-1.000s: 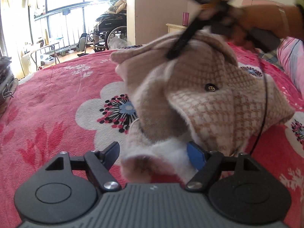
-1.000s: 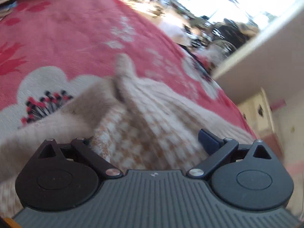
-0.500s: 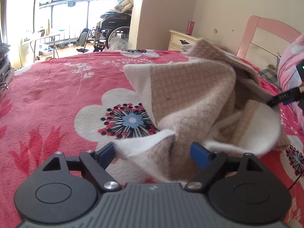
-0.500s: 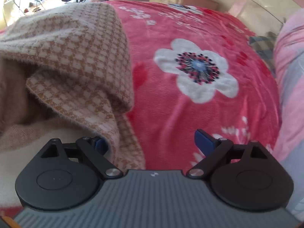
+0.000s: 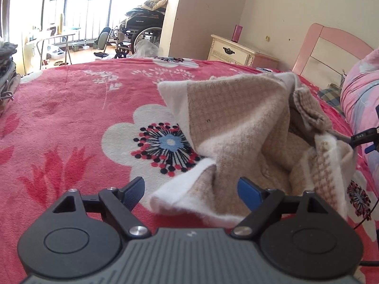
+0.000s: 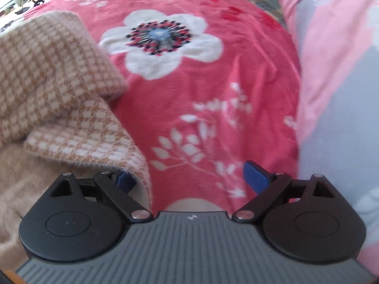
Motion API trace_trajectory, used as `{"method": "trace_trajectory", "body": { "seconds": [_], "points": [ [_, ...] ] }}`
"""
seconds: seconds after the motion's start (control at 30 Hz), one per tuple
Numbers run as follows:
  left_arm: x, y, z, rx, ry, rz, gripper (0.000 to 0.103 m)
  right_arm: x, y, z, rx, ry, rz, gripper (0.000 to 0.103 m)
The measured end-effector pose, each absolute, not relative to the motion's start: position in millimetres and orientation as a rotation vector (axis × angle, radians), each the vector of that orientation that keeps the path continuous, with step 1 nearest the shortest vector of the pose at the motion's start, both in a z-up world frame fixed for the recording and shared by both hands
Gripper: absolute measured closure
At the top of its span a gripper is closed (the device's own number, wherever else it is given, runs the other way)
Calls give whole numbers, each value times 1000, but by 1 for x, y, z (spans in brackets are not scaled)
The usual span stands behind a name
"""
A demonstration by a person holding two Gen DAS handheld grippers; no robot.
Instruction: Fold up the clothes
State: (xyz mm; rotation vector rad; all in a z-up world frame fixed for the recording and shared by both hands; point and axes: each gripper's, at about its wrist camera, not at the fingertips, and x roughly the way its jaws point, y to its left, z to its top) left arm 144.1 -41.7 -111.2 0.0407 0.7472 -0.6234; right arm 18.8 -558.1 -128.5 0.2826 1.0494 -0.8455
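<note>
The garment is fuzzy knitted cloth, checked beige with a plain white fleecy border. The blanket on the bed is soft, matt plush. The left gripper is matt black plastic with ribbed grey housing and shiny metal pivots.

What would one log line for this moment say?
garment: crumpled on red blanket | left gripper: open, at hem | right gripper: open, beside edge

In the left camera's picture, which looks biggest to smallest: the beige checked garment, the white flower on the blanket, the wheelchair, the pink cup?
1. Beige checked garment, nearest the camera.
2. White flower.
3. Wheelchair, far off, so true size is unsure.
4. Pink cup.
</note>
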Motion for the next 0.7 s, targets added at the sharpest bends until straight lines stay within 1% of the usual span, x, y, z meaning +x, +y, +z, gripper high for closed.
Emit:
{"method": "trace_trajectory", "body": {
  "seconds": [0.1, 0.23, 0.4, 0.47, 0.53, 0.6, 0.63, 0.67, 0.7],
  "points": [
    [148, -44, -103, 44, 734, -634, 16, 11, -563, -119, 243, 1022, -879, 9],
    [153, -65, -99, 111, 727, -689, 13, 10, -562, -111, 202, 1052, -857, 8],
    [168, -112, -104, 236, 734, -761, 12, 13, -500, -95, -97, 1094, -610, 7],
    [179, -134, -109, 274, 756, -771, 12, 7, -474, -88, -221, 1075, -497, 7],
    [189, -156, -115, 308, 770, -772, 12, 1, -456, -75, -286, 1024, -421, 7],
    [198, -175, -121, 334, 783, -765, 12, -1, -446, -58, -276, 948, -357, 7],
    [200, -176, -123, 324, 793, -748, 14, 0, -444, -48, -236, 900, -335, 7],
    [201, -178, -125, 314, 804, -731, 19, 3, -443, -40, -192, 853, -315, 7],
    [203, -179, -127, 305, 814, -715, 39, 8, -442, -34, -151, 812, -287, 7]
  ]
}}
